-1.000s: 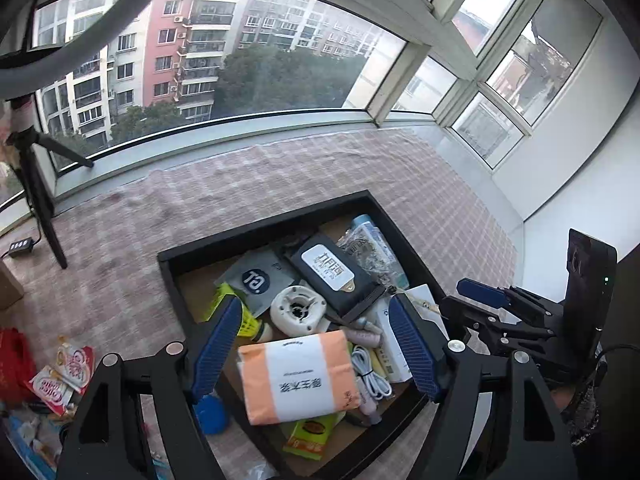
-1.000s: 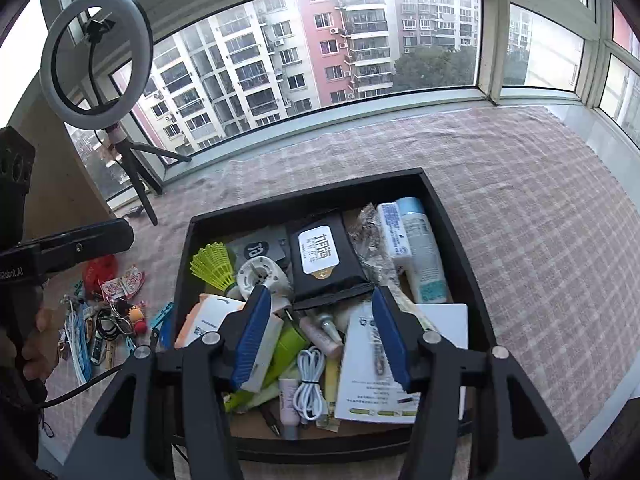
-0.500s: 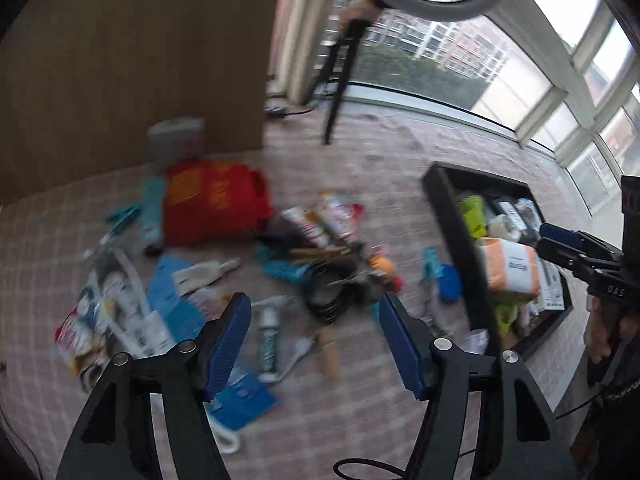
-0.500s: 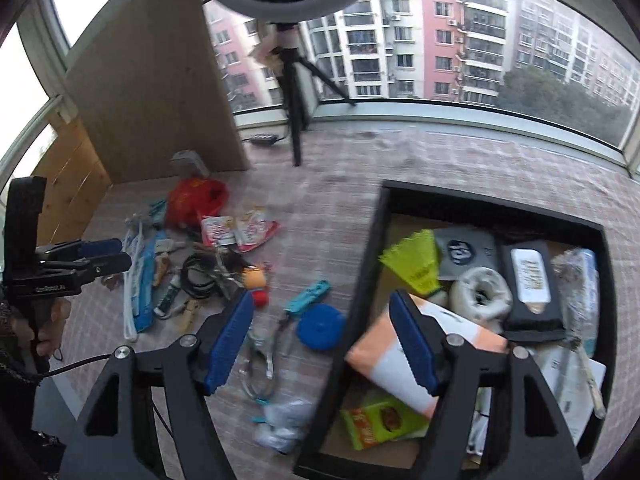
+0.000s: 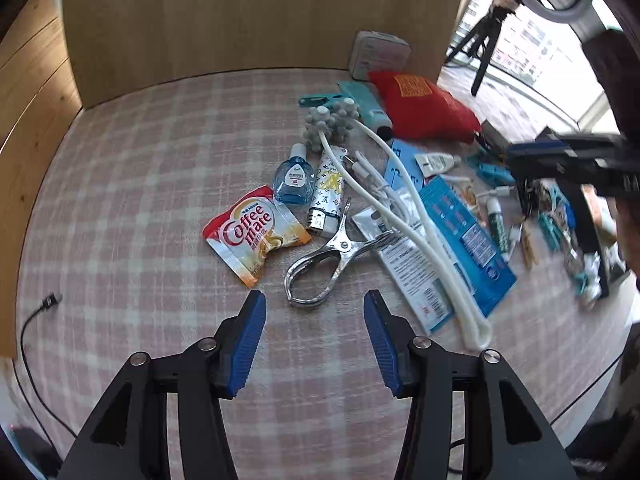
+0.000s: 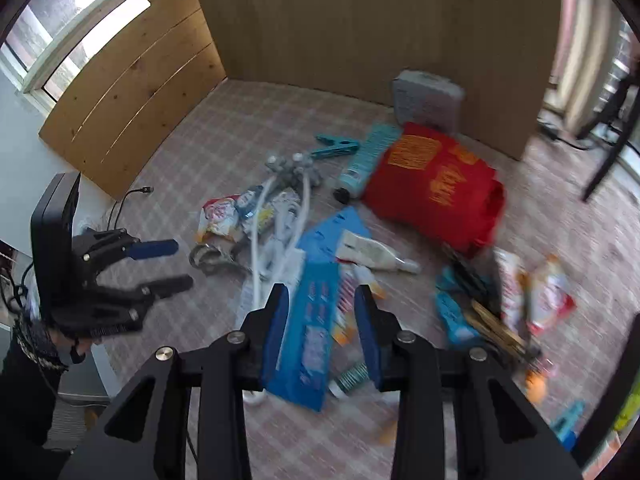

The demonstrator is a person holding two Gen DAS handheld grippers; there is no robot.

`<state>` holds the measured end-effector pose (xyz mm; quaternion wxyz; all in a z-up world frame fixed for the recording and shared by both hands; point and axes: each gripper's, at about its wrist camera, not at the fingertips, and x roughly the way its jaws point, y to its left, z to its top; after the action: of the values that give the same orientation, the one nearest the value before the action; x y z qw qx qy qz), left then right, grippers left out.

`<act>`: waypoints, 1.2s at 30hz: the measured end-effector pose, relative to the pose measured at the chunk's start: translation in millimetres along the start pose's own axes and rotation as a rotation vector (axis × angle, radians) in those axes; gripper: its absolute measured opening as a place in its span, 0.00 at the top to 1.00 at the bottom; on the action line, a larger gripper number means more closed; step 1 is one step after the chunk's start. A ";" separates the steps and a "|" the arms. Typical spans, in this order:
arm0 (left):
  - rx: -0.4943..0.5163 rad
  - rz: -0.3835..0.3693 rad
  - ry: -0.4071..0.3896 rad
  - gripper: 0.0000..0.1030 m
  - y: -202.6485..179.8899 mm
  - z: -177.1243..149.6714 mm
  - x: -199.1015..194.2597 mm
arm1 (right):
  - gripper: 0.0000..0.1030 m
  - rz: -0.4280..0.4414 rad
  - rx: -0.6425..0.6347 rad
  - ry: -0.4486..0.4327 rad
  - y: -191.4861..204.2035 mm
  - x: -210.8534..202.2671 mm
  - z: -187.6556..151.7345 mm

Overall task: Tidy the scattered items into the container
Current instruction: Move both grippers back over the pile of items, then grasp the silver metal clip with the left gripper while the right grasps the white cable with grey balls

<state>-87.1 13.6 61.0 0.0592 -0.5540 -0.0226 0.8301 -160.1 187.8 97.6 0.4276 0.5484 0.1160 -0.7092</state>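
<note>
My left gripper (image 5: 314, 303) hangs over the checked cloth, jaws closing with nothing between them. A metal clamp (image 5: 320, 272) lies just past its fingertips. Beside it are a Coffee Mate sachet (image 5: 252, 232), a blue eye-drop bottle (image 5: 294, 178) and a patterned lighter (image 5: 328, 196). My right gripper (image 6: 320, 296) is above a long blue packet (image 6: 316, 320), which shows between its closing fingers. The pads do not press on it. Each gripper also appears in the other view: the left gripper (image 6: 182, 263) and the right gripper (image 5: 516, 158). The container is not clearly in view.
A red bag (image 6: 436, 184), a grey box (image 6: 428, 96), a teal bottle (image 6: 360, 164), a white tube (image 6: 372, 256), white cords (image 5: 400, 216) and snack sachets (image 6: 548, 296) crowd the cloth. Wooden panels (image 5: 240, 16) wall the far side. A black cable (image 5: 36, 316) trails at the left.
Both grippers swung away from the black tray, where an orange-and-white pack now lies, over to the scattered pile and tilted downward. Both pairs of jaws stand narrower than before.
</note>
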 end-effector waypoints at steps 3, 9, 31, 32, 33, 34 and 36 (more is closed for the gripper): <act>0.064 -0.017 -0.004 0.50 -1.0 7.1 5.7 | 0.67 0.001 0.000 0.040 8.5 25.3 18.2; 0.126 -0.055 0.030 0.50 -3.1 19.9 26.5 | 0.71 -0.008 0.042 0.074 7.1 60.2 44.9; -0.030 -0.113 -0.020 0.75 5.5 -7.2 -5.4 | 0.96 0.139 0.161 -0.050 -11.2 19.6 22.4; -0.043 -0.121 -0.034 0.75 6.5 -8.3 -11.0 | 0.96 0.141 0.164 -0.062 -9.1 15.0 20.7; -0.050 -0.132 -0.042 0.75 5.7 -10.7 -16.7 | 0.96 0.144 0.172 -0.075 -10.9 6.9 16.5; -0.053 -0.133 -0.050 0.75 3.4 -11.0 -22.1 | 0.96 0.147 0.180 -0.090 -11.5 -0.4 13.5; -0.044 -0.125 -0.068 0.75 -4.5 -9.2 -32.2 | 0.96 0.151 0.197 -0.127 -15.2 -19.9 5.4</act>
<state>-66.1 13.8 87.4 0.0979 -0.5242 -0.0776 0.8424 -174.3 203.1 112.5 0.4306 0.5488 -0.0231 -0.7161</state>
